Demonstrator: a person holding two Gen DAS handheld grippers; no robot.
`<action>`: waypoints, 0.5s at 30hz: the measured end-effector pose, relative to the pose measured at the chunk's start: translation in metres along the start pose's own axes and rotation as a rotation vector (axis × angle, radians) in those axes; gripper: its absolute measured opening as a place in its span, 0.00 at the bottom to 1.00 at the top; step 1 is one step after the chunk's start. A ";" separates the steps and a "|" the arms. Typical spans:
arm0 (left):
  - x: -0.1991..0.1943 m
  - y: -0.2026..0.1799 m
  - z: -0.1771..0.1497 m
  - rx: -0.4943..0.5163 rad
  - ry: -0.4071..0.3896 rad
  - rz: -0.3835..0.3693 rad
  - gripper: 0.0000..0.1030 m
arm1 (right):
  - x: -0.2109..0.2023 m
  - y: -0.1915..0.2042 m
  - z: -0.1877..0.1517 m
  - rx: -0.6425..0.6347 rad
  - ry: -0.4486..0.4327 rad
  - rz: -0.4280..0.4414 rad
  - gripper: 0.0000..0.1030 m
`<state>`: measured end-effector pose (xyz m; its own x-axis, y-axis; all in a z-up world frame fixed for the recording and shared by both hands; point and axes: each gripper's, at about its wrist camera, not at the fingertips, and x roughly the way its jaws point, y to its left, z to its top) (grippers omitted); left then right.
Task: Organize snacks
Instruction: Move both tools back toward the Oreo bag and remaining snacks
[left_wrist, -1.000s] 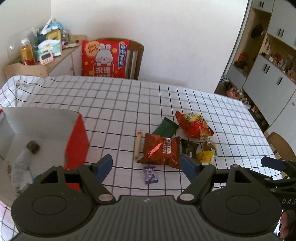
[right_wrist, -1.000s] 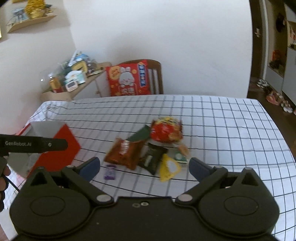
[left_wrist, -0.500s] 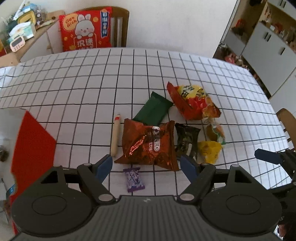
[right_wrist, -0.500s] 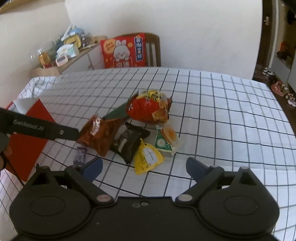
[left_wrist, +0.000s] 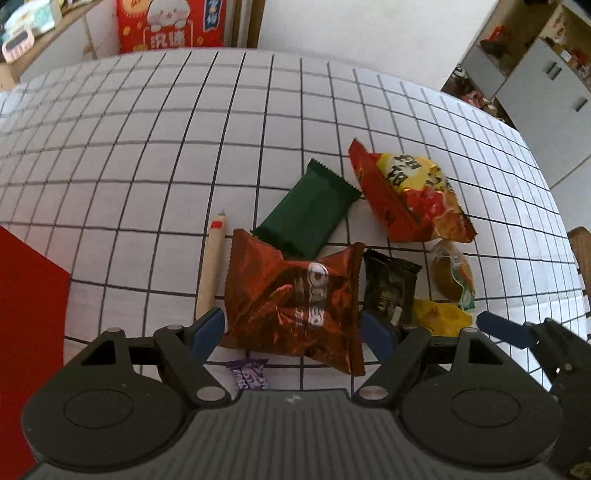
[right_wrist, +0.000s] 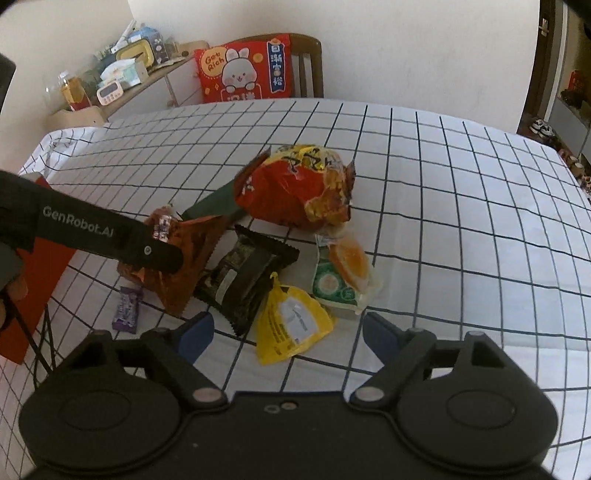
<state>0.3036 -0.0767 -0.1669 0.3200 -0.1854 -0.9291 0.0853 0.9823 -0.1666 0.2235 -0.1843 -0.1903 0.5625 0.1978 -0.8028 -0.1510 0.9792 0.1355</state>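
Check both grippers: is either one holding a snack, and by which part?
Nothing is held. The left gripper is open around the Oreo bag; the right gripper is open above the yellow packet.

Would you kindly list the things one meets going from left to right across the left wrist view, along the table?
Red box → beige stick → brown Oreo bag → black packet → clear-wrapped pastry
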 end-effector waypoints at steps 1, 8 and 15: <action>0.003 0.001 0.001 -0.009 0.010 -0.005 0.78 | 0.003 -0.001 0.000 0.008 0.004 -0.002 0.80; 0.015 0.013 0.003 -0.072 0.029 -0.039 0.77 | 0.014 -0.002 0.000 0.026 0.010 -0.021 0.70; 0.012 0.015 0.001 -0.086 0.019 -0.041 0.68 | 0.014 -0.003 0.000 0.054 0.004 -0.018 0.48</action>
<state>0.3098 -0.0641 -0.1801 0.3000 -0.2259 -0.9268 0.0161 0.9726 -0.2318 0.2319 -0.1843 -0.2014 0.5612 0.1800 -0.8079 -0.0964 0.9836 0.1522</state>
